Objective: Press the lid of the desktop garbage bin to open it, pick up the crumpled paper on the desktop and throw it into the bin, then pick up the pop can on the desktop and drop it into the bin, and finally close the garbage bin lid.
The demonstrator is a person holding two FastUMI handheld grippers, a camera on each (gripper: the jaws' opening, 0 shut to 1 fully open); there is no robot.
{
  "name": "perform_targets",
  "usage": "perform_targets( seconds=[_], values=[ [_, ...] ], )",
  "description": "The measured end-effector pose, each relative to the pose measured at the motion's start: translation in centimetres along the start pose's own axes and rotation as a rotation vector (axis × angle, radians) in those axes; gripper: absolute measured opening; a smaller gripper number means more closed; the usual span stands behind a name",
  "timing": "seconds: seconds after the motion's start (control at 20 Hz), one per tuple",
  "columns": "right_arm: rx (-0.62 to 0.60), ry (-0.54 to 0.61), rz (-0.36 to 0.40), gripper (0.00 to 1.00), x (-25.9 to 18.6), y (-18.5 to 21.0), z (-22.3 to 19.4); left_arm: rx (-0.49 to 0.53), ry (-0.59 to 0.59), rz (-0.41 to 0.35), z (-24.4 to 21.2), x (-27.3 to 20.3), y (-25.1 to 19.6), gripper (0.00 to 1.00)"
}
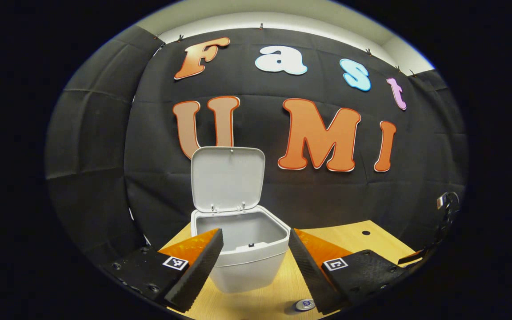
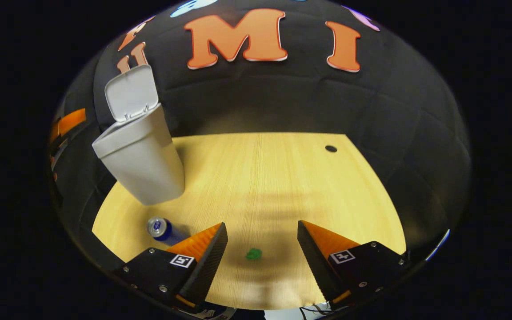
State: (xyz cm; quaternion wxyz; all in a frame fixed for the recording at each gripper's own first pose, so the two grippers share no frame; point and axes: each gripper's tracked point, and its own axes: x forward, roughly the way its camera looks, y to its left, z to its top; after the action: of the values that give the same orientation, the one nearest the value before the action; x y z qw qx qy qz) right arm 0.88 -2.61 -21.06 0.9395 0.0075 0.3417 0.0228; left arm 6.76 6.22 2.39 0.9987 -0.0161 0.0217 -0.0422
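Two tools stand with fingers apart, holding nothing. Right tool [image 2: 262, 240] hovers above the small green crumpled paper [image 2: 254, 254] on the desk [image 2: 282, 178]: probably light and soft; pinch its middle. Pop can [image 2: 160, 228] lies beside the bin [image 2: 142, 155], lid [image 2: 131, 92] raised.

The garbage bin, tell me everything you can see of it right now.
The garbage bin is a small, pale grey tub that looks like plastic and tapers toward its base. Its lid is hinged at the back rim and stands upright, fully open. What shows of the inside looks empty. It stands upright on the wooden desktop, near the black back wall. Neither gripper touches it; the pop can stands apart from it.
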Motion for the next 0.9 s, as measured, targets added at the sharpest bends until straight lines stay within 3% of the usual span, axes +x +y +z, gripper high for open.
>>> perform_targets(
  seconds=[0.15, 0.4, 0.8, 0.85, 0.9],
  values=[
    [0.026, 0.160, 0.025, 0.95, 2.7, 0.8, -4.7, -0.009, 0.021, 0.012, -0.9, 0.3, 0.9, 0.94],
    [-0.034, 0.308, -0.004, 0.95, 5.4, 0.6, -8.8, -0.001, 0.063, 0.042, -2.6, 1.1, 2.7, 0.94],
    [-0.086, 0.403, 0.000, 0.95, 8.2, 1.3, -9.9, -0.033, 0.116, 0.081, -4.4, 2.8, 4.4, 0.94],
    [-0.082, 0.396, 0.014, 0.92, 8.5, 1.6, -9.7, -0.031, 0.114, 0.079, -4.3, 3.0, 4.4, 0.94],
    [-0.082, 0.401, 0.005, 0.78, 8.7, 1.6, -9.7, -0.022, 0.112, 0.079, -4.2, 3.1, 4.5, 0.94]
  ],
)
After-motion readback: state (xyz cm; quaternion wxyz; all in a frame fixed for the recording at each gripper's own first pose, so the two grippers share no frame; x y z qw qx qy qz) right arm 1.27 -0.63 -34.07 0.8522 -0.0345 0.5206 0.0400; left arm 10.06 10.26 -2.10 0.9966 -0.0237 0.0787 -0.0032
